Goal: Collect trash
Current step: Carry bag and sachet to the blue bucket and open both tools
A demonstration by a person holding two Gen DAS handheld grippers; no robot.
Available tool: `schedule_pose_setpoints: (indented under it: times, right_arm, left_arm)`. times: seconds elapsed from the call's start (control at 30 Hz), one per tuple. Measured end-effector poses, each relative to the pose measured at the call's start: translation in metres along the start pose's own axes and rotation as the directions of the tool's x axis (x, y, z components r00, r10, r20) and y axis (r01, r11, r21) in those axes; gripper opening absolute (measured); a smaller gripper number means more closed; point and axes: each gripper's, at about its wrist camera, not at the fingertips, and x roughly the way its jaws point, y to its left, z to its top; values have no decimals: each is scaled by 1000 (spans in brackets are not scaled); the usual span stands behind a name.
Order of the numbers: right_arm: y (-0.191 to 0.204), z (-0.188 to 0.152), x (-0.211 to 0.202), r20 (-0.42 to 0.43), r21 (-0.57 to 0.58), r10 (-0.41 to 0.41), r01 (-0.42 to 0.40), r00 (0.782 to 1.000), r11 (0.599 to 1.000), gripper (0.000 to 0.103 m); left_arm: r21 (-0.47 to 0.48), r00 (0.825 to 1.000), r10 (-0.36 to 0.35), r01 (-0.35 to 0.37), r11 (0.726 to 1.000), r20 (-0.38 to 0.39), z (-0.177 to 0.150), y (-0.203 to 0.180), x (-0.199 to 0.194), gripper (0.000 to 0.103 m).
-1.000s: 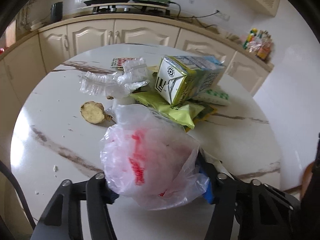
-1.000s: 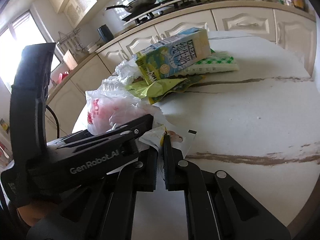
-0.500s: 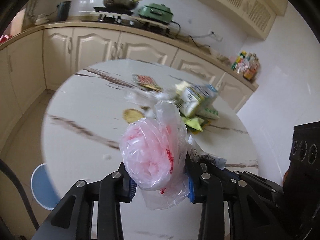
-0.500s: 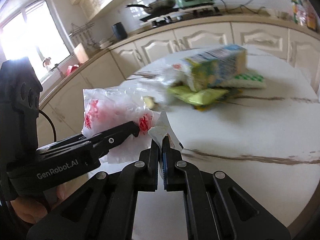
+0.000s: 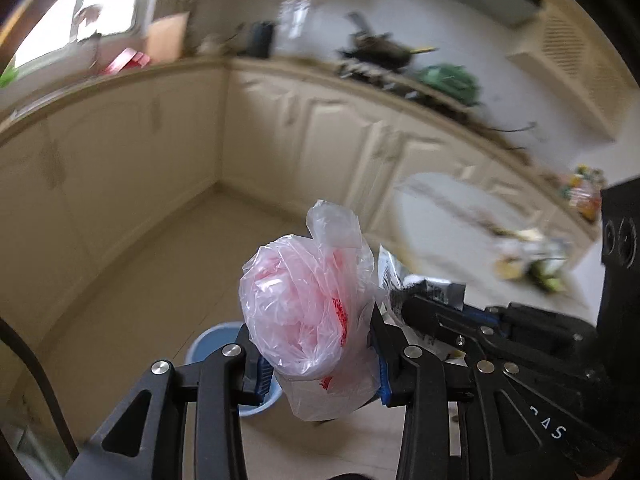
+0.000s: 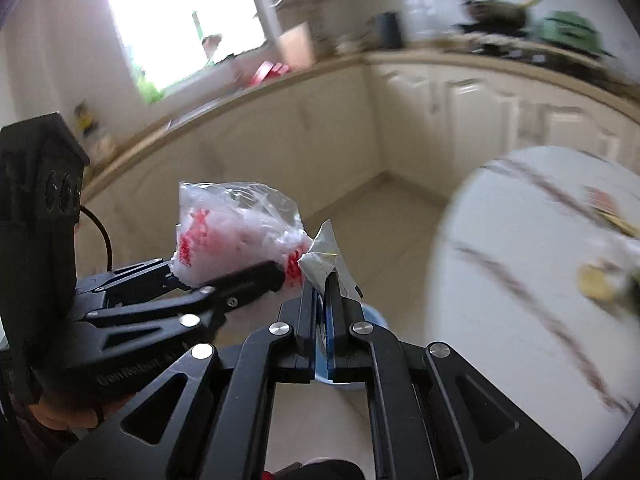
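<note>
Here, the left gripper point(image 5: 318, 354) holds a crumpled clear plastic bag with red print point(image 5: 310, 312): its fingers point(image 5: 256, 368) stand moderately apart and press on the bag from either side, the bundle filling the gap and bulging above and below the blue pads. From the right wrist view the same bag point(image 6: 236, 236) sits between the left gripper's point(image 6: 224, 276) black fingers, held up in the air over the floor. The right gripper point(image 6: 320, 300) has its fingers point(image 6: 306, 316) drawn almost fully together, clamped on a thin white wrapper point(image 6: 324, 258) whose pointed edge sticks up above the fingertips; the wrapper touches the bag's right side. In the left wrist view the right gripper point(image 5: 416, 308) lies just beside the bag, with the wrapper point(image 5: 390, 274) showing printed text between them. Below both grippers a light blue bin point(image 5: 212, 344) stands on the beige tiled floor point(image 5: 160, 280); in the right wrist view only a sliver of the bin point(image 6: 374, 318) shows behind the fingers. To the right, the round white marble surface point(image 6: 500, 280) carries blurred leftover litter point(image 6: 596, 284) near its far edge. Cream kitchen cabinets point(image 5: 304, 136) run along the background, heavily motion-blurred.
</note>
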Motion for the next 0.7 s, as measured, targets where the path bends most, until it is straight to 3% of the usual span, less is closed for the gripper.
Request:
schedule_pose_setpoints:
  times: [0.1, 0.2, 0.3, 0.37, 0.47, 0.53, 0.7]
  right_arm:
    - [17, 4, 64, -87, -32, 21, -24, 996, 999, 4]
    - [28, -4, 133, -196, -88, -29, 11, 980, 996, 4]
    - [18, -16, 191, -290, -47, -4, -11, 957, 999, 4]
    - [4, -27, 234, -363, -3, 15, -17, 932, 1000, 4]
    - [-24, -47, 295, -462, 71, 44, -12, 886, 997, 4]
    - [-40, -56, 323, -503, 120, 71, -12, 861, 993, 4]
    - [-64, -70, 370, -554, 174, 115, -21, 825, 984, 6]
  left_arm:
    - [-21, 992, 102, -104, 994, -68, -9, 45, 30, 36]
    - [-70, 979, 113, -126, 990, -171, -17, 90, 76, 36]
    - [-102, 953, 113, -146, 984, -280, -27, 131, 128, 37]
    - [-123, 926, 95, -149, 981, -364, -36, 155, 167, 37]
    - [-151, 899, 63, -141, 979, -433, -43, 178, 209, 38]
    - [-136, 861, 83, -173, 975, -502, -53, 193, 242, 38]
    - [-162, 817, 76, -203, 966, -572, -50, 223, 282, 48]
